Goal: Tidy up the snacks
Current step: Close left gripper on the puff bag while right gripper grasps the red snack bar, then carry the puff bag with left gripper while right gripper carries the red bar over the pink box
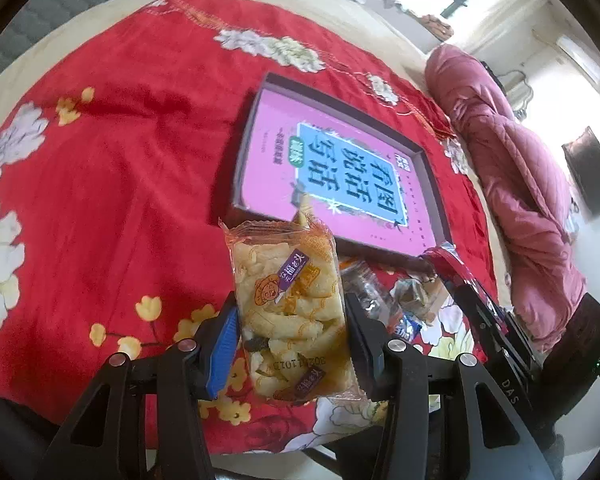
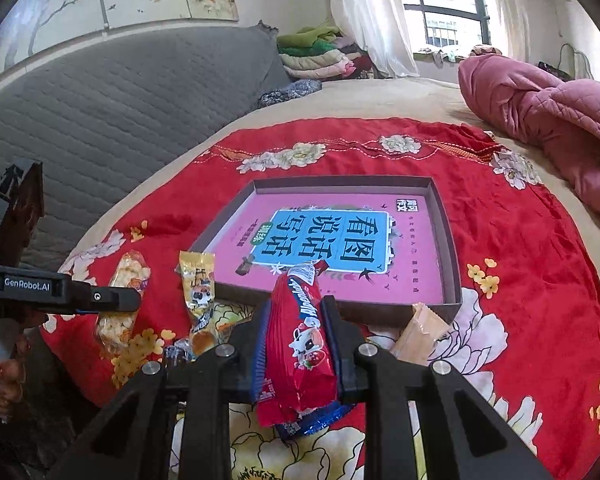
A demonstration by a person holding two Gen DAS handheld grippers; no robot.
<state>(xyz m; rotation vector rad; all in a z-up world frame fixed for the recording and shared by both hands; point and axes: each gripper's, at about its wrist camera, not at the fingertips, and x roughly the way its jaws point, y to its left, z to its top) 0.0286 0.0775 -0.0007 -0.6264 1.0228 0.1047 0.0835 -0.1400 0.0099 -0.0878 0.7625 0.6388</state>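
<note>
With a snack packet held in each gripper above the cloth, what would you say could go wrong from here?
1. The left gripper squeezes the clear rice-cracker packet across its middle; a harder pinch might crush the crackers.
2. The right gripper holds the glossy red packet edge-on, so it may slip or twist.
3. Both grippers hang close together before the shallow box; reaching for it at once, they might bump, or knock the yellow packet beside its near wall.

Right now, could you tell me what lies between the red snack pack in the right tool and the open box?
Nothing: in the right wrist view, the red snack pack held by the right tool reaches the box's near wall.
</note>
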